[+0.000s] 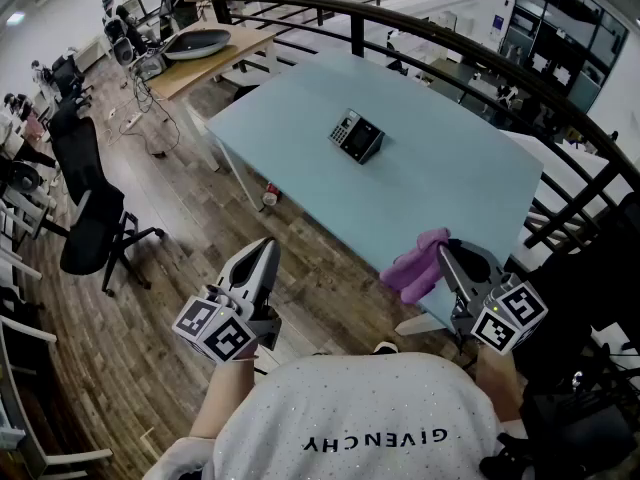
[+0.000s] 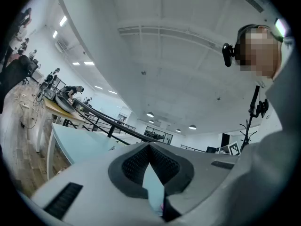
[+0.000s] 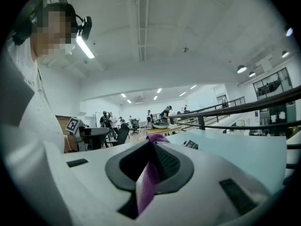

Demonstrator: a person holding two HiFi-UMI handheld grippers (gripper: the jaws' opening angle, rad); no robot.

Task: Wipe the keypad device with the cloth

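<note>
The black keypad device [image 1: 357,135] sits on the pale blue table [image 1: 440,188], far from both grippers; it shows small in the right gripper view too, keypad device [image 3: 190,144]. A purple cloth [image 1: 417,265] hangs from my right gripper [image 1: 447,260] near the table's near edge, and the right gripper view shows the cloth [image 3: 149,178] pinched between the shut jaws. My left gripper [image 1: 262,255] is held over the wooden floor left of the table, jaws shut with nothing in them.
A black curved railing [image 1: 470,48] runs behind the table. A black office chair [image 1: 90,203] stands on the wooden floor to the left. A wooden desk [image 1: 205,53] with a grey dish stands at the back left. A small red-capped bottle [image 1: 269,197] lies under the table's edge.
</note>
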